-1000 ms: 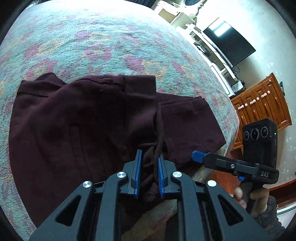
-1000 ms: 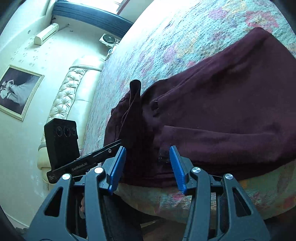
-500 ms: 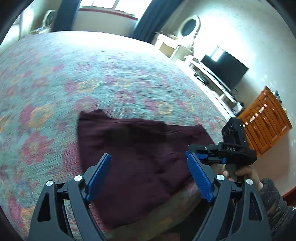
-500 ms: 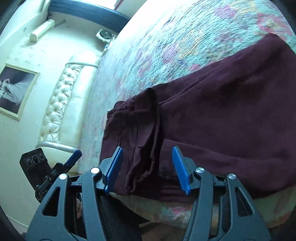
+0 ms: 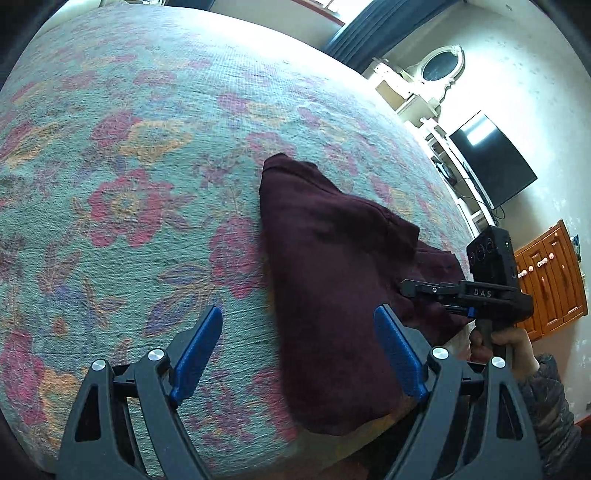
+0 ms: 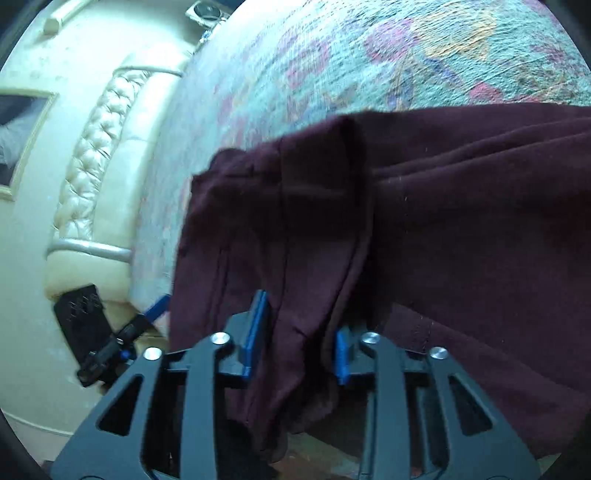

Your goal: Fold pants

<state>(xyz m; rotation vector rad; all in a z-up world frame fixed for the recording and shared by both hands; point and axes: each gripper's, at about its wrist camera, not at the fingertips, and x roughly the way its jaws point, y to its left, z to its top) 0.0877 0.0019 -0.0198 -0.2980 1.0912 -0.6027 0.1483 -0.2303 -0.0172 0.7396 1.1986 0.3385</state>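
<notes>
A bed (image 5: pixel 147 155) covered in a floral teal spread carries the load. Dark maroon pants (image 5: pixel 332 277) lie bunched on it, draping over its near edge.

A bedroom in a home.

A wide bed (image 5: pixel 147 166) under a floral quilted bedspread filled most of both views, backed by a cream tufted headboard (image 6: pixel 88 155). Along the far wall stood a flat-screen television (image 5: pixel 491 162), a white dresser with an oval mirror (image 5: pixel 441 68), an orange wooden cabinet (image 5: pixel 550 277), dark blue curtains (image 5: pixel 369 33) and a framed picture (image 6: pixel 14 136).
</notes>
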